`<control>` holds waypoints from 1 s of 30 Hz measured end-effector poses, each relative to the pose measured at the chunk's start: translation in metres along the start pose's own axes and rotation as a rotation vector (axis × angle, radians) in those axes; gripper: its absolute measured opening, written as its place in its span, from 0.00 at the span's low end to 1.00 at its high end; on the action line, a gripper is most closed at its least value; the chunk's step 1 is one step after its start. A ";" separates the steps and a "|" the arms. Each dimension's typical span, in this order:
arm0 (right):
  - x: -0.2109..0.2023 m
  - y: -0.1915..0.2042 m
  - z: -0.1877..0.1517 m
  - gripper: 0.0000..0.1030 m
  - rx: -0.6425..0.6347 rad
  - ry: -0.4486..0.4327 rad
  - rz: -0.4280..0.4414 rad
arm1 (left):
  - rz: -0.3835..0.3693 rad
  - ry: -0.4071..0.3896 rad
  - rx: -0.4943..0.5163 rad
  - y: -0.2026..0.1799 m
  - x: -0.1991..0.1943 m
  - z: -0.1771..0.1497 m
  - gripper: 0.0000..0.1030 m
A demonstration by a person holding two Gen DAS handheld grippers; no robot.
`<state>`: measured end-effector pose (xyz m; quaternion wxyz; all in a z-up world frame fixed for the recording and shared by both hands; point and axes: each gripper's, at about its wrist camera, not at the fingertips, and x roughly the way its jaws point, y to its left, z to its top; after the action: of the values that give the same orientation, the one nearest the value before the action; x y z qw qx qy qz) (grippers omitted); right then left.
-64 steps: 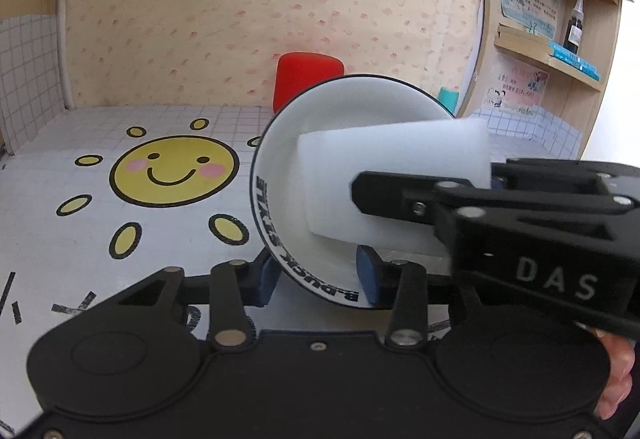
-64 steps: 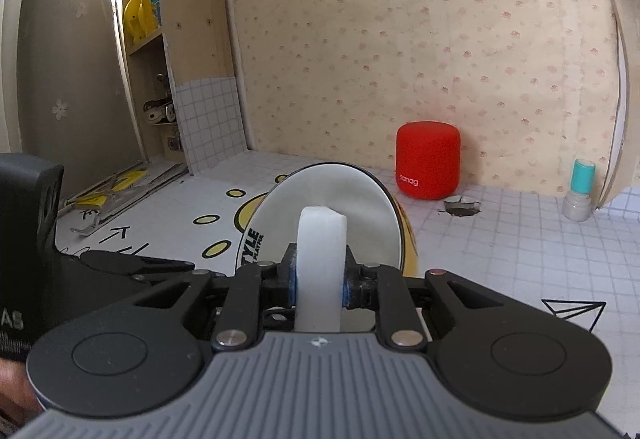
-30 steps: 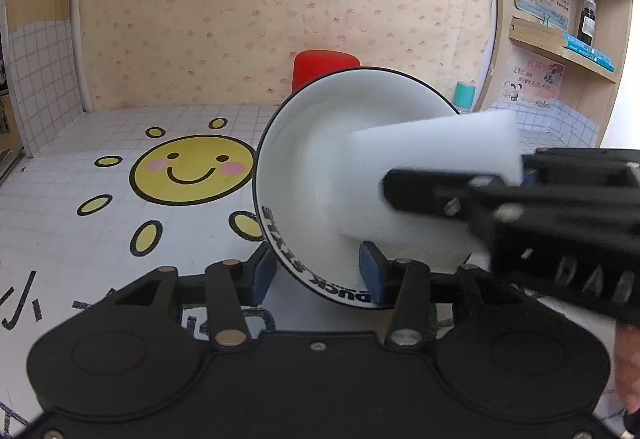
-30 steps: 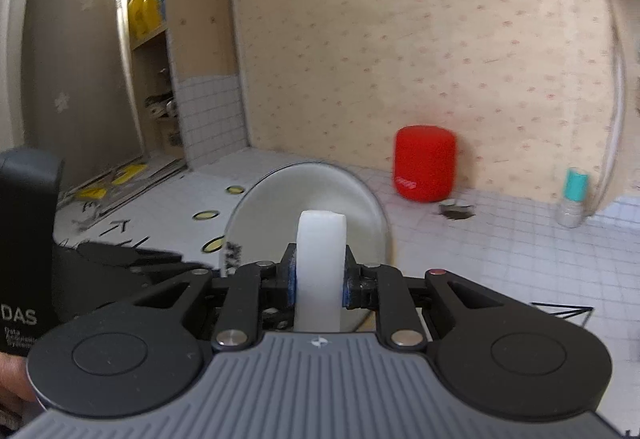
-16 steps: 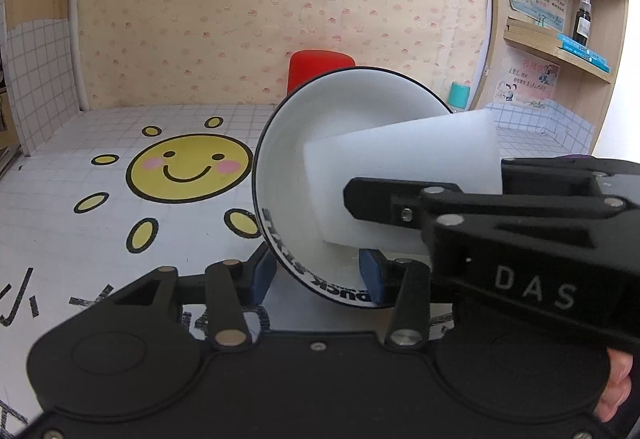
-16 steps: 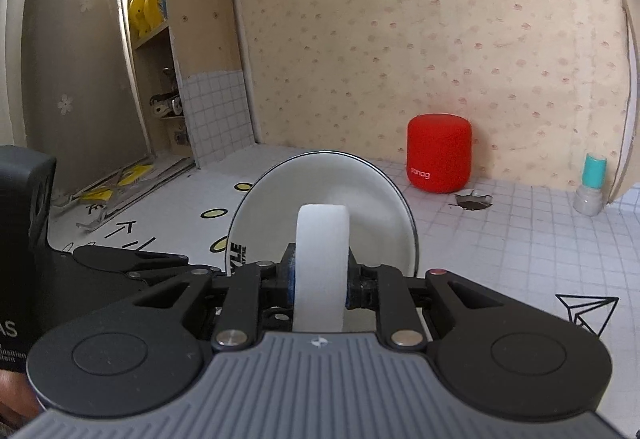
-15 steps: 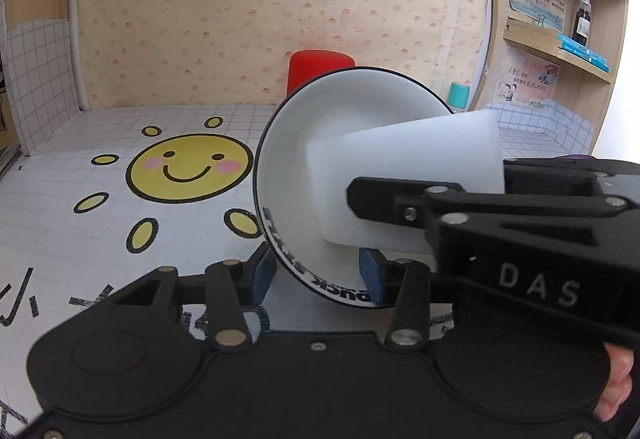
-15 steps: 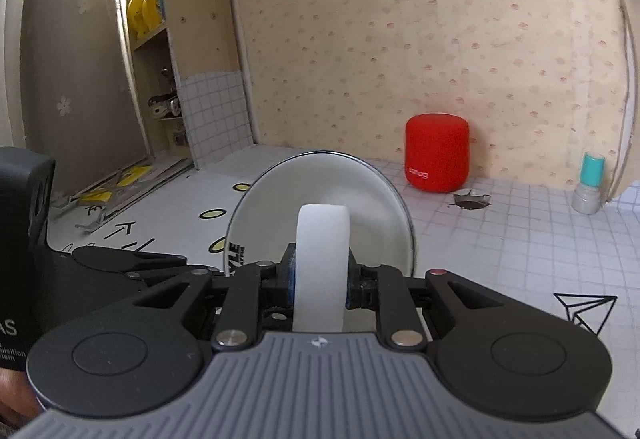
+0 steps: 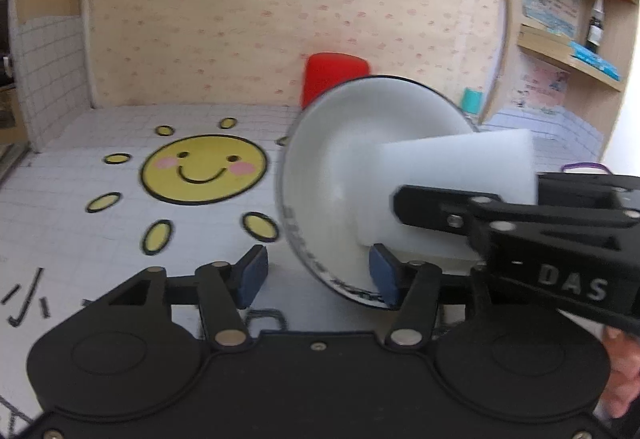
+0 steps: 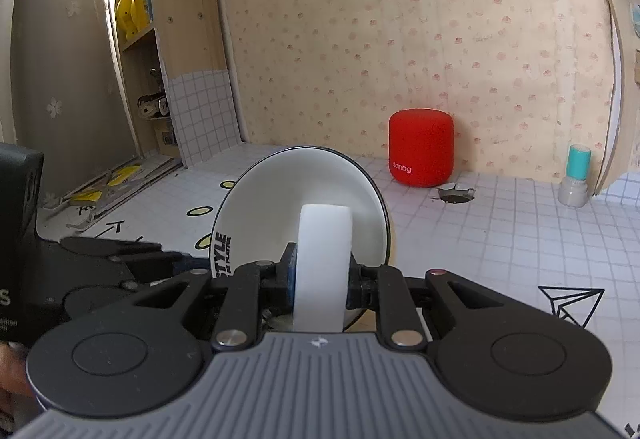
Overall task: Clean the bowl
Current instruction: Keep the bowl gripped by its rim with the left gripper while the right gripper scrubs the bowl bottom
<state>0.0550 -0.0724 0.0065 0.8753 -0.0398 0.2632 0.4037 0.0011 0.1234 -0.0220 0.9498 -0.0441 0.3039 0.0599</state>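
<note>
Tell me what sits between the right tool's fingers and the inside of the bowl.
A white sponge, clamped in the right tool, reaches into the tilted bowl. Both wrist views show it; actual contact is unclear.

The white round ceramic bowl (image 9: 340,175) has a thin black rim and black lettering on its outer wall. It is tipped on edge, its opening facing the right of the frame in the left wrist view, at centre right. Its interior appears clean and glossy. Its lower rim sits at the desk surface; contact cannot be confirmed. The white rectangular foam sponge block (image 9: 452,179) enters the bowl from the right, its end inside the cavity. In the right wrist view, the sponge (image 10: 322,255) stands edge-on at lower centre before the bowl (image 10: 272,211).
</note>
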 end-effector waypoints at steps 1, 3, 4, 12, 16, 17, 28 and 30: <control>0.000 0.000 0.000 0.21 -0.001 -0.001 -0.001 | 0.006 -0.001 0.003 0.001 0.000 0.001 0.57; 0.000 0.000 0.001 0.21 -0.003 -0.002 -0.003 | -0.003 0.003 0.005 0.004 0.003 0.002 0.56; 0.000 0.000 0.001 0.21 -0.004 -0.002 -0.004 | -0.022 0.012 -0.010 0.006 0.005 0.002 0.55; 0.000 0.002 0.005 0.21 -0.015 -0.012 -0.012 | -0.022 0.000 0.020 -0.007 0.001 -0.004 0.39; 0.001 0.009 0.007 0.21 -0.036 -0.004 0.029 | -0.029 0.001 0.013 -0.006 0.000 -0.004 0.39; 0.001 0.011 0.006 0.21 -0.041 0.008 0.040 | -0.029 0.001 0.013 -0.006 0.000 -0.004 0.39; -0.001 -0.003 0.009 0.21 -0.005 -0.029 -0.022 | -0.034 0.000 0.012 -0.005 -0.001 -0.003 0.39; 0.005 -0.001 0.014 0.21 -0.001 -0.040 0.000 | -0.039 0.002 0.013 -0.003 0.000 -0.003 0.39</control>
<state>0.0644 -0.0660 0.0157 0.8803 -0.0322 0.2454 0.4048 -0.0001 0.1203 -0.0238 0.9508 -0.0439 0.3043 0.0393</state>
